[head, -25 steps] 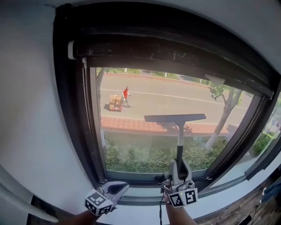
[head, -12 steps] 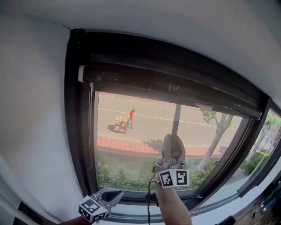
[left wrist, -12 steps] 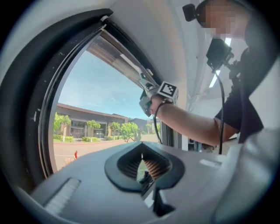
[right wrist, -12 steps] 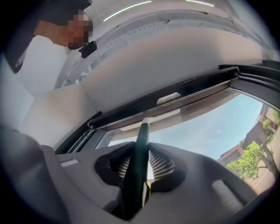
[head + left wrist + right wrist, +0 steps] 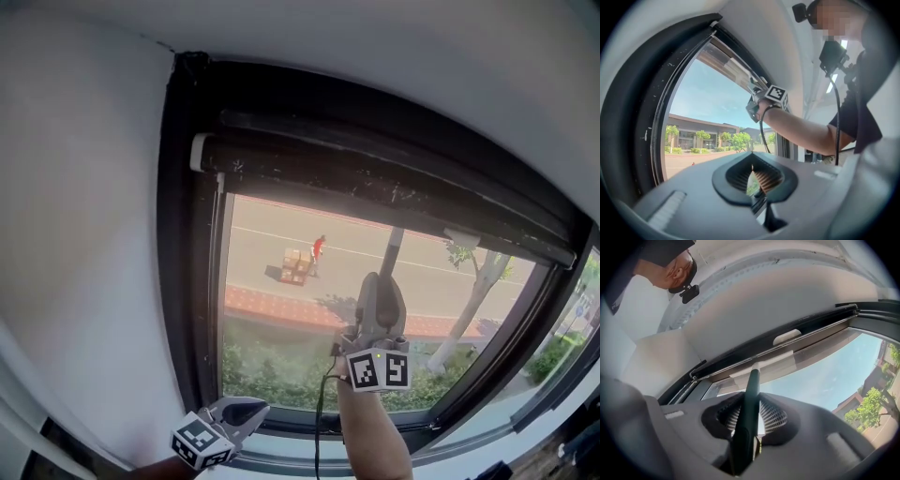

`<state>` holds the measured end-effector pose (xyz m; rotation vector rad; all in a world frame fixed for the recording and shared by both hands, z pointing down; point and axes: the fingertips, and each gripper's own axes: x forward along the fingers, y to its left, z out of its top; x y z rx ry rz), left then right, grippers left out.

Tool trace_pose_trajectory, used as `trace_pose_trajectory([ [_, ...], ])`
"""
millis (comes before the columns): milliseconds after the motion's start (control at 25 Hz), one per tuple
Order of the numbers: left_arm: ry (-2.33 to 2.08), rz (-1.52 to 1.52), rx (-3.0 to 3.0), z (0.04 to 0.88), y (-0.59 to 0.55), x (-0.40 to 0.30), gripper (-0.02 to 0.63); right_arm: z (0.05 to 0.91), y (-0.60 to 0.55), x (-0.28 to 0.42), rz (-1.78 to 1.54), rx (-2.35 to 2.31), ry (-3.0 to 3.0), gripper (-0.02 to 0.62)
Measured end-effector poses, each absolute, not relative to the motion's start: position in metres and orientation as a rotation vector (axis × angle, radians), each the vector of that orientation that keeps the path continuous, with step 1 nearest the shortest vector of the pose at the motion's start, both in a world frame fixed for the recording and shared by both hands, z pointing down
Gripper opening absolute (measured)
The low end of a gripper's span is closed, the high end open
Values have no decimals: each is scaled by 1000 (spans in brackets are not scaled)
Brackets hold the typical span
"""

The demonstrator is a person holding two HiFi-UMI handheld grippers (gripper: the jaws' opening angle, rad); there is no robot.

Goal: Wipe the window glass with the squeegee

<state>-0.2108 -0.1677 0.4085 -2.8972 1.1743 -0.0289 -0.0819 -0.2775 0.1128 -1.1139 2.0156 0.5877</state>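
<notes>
Right gripper (image 5: pixel 379 289) is up high at the window glass (image 5: pixel 281 319), jaws clamped on the dark handle of the squeegee (image 5: pixel 749 399). Its blade sits at the very top of the pane, under the dark upper frame (image 5: pixel 375 183). Left gripper (image 5: pixel 247 410) hangs low by the sill, jaws nearly together, nothing between them.

The right gripper (image 5: pixel 379 286) is sitting in front of the window glass (image 5: pixel 281 309), right of centre. The squeegee (image 5: pixel 392 246) is standing between its jaws and reaching up to the top of the pane. The left gripper (image 5: pixel 246 410) is sitting lower left, before the bottom of the window frame (image 5: pixel 192 281). The wall (image 5: pixel 84 234) is lying left of the frame.
</notes>
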Motion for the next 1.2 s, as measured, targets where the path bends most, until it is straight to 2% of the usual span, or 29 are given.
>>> trace_pose_trajectory([
  [320, 1242, 23, -2867, 399, -175, -226, 2, 142, -270, -82, 541, -1142, 2060, 101],
  [880, 1268, -175, -2820, 438, -177, -225, 2, 231, -254, -81, 425, -1226, 2143, 101],
  [1200, 1343, -147, -2865, 451, -176, -227, 2, 272, -246, -79, 353, -1243, 2195, 101],
])
